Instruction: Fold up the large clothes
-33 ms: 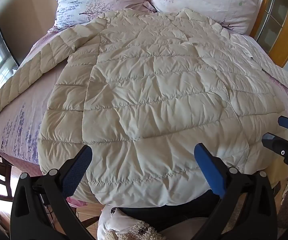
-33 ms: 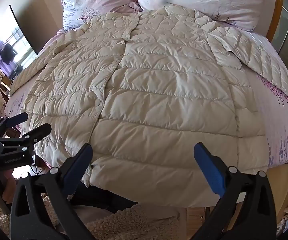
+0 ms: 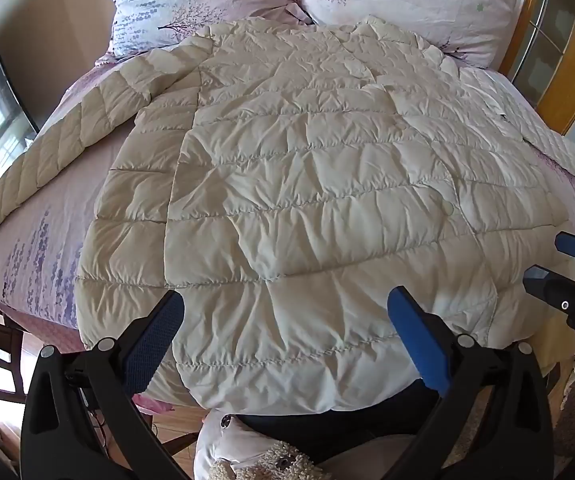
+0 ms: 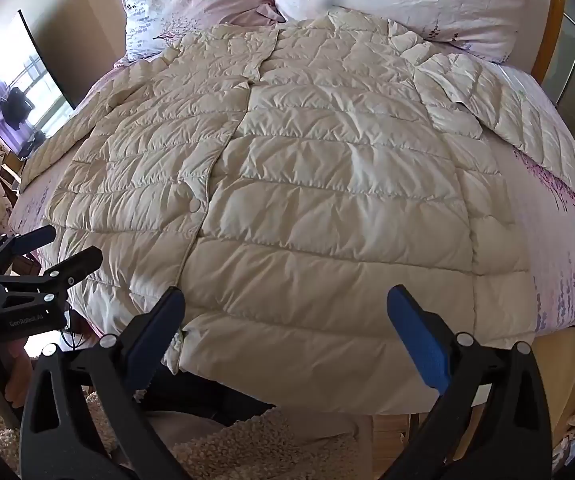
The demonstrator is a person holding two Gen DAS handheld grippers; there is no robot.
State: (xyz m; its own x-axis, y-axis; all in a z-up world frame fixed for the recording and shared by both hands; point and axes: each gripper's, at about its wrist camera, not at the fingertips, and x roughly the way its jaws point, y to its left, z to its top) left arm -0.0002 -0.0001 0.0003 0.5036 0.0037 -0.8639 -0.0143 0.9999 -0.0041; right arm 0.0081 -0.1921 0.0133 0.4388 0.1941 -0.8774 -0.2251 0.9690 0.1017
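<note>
a cream quilted down jacket (image 3: 307,208) lies spread flat and front side up across a bed (image 3: 43,240) covered with a pink sheet printed with purple flowers, its collar toward two floral pillows (image 3: 403,4) at the headboard and its hem hanging over the near edge of the mattress. the closed front placket runs down the middle of the jacket, with a round snap (image 4: 194,205) showing on it in the right wrist view. both sleeves are stretched outward: the left sleeve (image 3: 63,148) angles down toward the left edge of the bed, and the right sleeve (image 4: 527,132) lies out across the sheet toward the wooden bed frame (image 4: 547,28). the left gripper (image 3: 285,332) hovers above the hem near the left half of the jacket, its blue-padded fingers (image 3: 415,334) spread wide with nothing between them and no contact with the fabric. the right gripper (image 4: 285,332) hangs over the hem on the right half, jaws likewise wide apart and empty, clear of the cloth. each gripper shows at the edge of the other's view, also parted. a dark television screen (image 4: 27,92) stands against the wall beyond the left side of the bed, reflecting a window. below the hem, at the foot of the bed, a fuzzy beige fabric (image 4: 255,444) shows.
</note>
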